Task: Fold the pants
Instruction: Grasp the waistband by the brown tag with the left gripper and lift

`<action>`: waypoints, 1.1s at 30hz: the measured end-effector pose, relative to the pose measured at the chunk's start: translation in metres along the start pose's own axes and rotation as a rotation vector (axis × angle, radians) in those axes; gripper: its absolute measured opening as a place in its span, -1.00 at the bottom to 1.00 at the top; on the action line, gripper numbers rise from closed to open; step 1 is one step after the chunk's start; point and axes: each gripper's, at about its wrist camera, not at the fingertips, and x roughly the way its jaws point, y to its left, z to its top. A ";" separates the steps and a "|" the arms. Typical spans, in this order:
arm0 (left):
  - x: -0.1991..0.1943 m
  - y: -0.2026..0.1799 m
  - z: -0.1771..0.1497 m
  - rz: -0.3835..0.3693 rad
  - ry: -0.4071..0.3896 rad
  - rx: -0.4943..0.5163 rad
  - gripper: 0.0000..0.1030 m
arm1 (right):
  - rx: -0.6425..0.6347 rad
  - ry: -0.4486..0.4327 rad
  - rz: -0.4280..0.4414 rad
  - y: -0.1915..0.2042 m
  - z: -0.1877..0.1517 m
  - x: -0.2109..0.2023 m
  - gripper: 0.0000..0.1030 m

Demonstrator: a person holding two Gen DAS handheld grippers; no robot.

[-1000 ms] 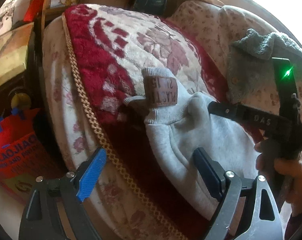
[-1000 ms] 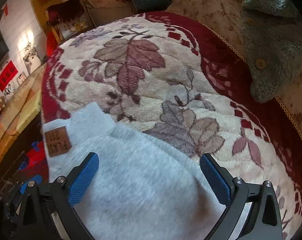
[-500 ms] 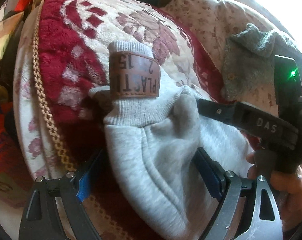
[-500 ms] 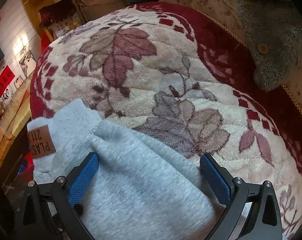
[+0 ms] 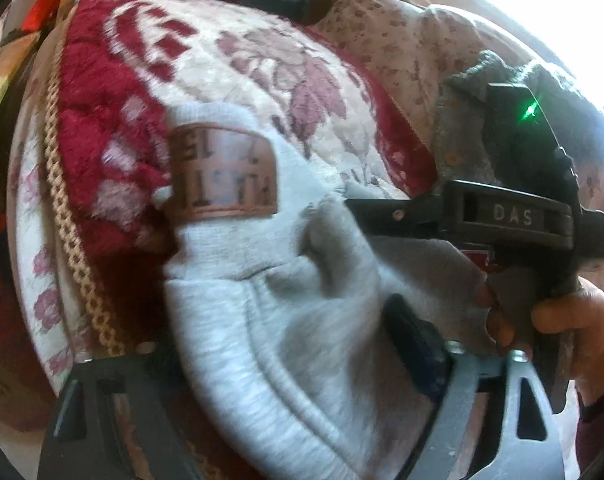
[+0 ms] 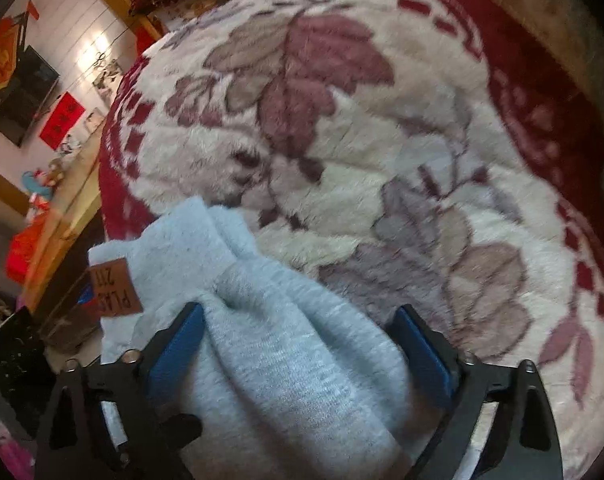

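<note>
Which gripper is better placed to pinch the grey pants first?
Left, probably: the left gripper, closing, straddles the pants near the brown patch. The right gripper, also closing, stands wider.

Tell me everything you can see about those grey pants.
The grey pants look like soft fleece, with a ribbed end bearing a brown patch. They lie bunched and creased on a red and cream flowered blanket. Both grippers' jaws, just closing, straddle the cloth: left gripper, right gripper.

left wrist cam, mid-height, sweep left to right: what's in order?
Braided gold trim → red blanket border → brown leather patch on the grey pants → right gripper's black body marked DAS → hand.
</note>
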 end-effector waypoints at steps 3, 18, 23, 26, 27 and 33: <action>0.000 -0.004 0.002 -0.041 0.006 0.027 -0.04 | 0.000 -0.027 -0.008 0.001 -0.002 -0.004 0.79; -0.067 -0.065 0.010 -0.068 -0.138 0.244 -0.57 | 0.065 -0.146 0.078 0.005 -0.020 -0.081 0.77; -0.091 -0.099 0.000 -0.075 -0.192 0.340 -0.58 | 0.095 -0.202 0.089 0.004 -0.038 -0.121 0.77; -0.105 -0.120 -0.011 -0.091 -0.219 0.407 -0.59 | 0.117 -0.238 0.084 -0.003 -0.054 -0.147 0.77; -0.108 -0.124 -0.014 -0.096 -0.222 0.420 -0.59 | 0.121 -0.243 0.076 -0.006 -0.059 -0.154 0.77; -0.123 -0.154 -0.037 -0.127 -0.232 0.500 -0.61 | 0.172 -0.194 -0.170 -0.029 -0.092 -0.175 0.78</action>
